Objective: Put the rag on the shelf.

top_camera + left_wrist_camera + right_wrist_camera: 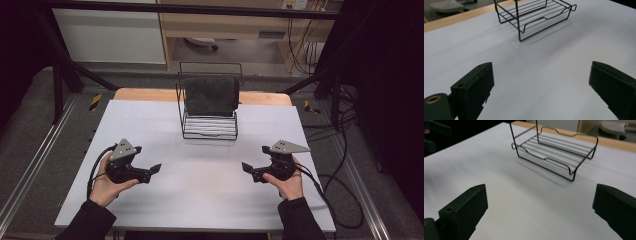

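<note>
Where grey floor surrounds, white table (150, 120), wire rack (209, 125)

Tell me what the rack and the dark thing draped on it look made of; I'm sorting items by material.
The rack looks like thin metal wire with a black coating: slim bent rods, slightly glossy. The cloth looks like soft dark-grey fabric, perhaps towelling: matte, fuzzy, hanging limp over the top rail. The exact fibre cannot be told.

Dim room, evenly lit white table (200, 190), soft rack (534, 17) shadow, slight blur
</note>
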`<action>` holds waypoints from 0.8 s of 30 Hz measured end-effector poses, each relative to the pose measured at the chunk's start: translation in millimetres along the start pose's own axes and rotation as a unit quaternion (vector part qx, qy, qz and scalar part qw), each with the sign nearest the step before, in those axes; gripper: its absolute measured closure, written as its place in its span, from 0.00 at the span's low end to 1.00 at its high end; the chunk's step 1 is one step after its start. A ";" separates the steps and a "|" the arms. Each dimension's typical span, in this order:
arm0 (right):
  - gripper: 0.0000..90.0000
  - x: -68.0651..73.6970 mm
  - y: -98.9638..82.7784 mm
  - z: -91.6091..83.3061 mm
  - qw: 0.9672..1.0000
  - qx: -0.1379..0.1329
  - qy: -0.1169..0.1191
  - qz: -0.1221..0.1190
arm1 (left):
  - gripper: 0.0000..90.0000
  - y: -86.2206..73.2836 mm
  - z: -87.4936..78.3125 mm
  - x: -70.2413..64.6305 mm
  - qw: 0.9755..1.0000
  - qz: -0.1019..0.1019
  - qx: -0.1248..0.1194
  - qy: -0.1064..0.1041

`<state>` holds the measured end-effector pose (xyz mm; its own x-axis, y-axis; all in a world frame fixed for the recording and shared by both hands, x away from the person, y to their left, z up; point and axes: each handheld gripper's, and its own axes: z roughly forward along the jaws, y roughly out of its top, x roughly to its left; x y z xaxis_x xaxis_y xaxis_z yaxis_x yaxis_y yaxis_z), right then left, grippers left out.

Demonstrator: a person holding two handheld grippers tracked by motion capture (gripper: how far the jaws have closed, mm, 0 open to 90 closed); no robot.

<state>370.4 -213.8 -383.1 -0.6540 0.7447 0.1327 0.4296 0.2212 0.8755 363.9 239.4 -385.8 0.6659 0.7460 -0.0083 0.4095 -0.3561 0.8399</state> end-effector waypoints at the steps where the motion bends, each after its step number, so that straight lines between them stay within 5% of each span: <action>1: 0.01 -1.1 -5.2 0.8 1.000 0.006 0.001 0.003 | 0.07 -4.2 -0.2 0.2 1.000 -0.001 0.002 -0.001; 10: 0.01 -14.8 -45.0 -3.0 0.999 0.043 -0.011 0.002 | 0.07 -34.7 -0.2 10.2 1.000 -0.015 0.017 0.000; 24: 0.01 -27.2 -77.6 -5.6 0.997 0.068 0.022 0.016 | 0.08 -65.7 3.1 17.3 0.999 -0.009 0.040 0.003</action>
<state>351.3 -254.8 -452.0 -0.6642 0.7249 0.1828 0.5291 0.2832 0.7999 350.4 274.0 -442.8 0.6548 0.7555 -0.0200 0.4699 -0.3863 0.7937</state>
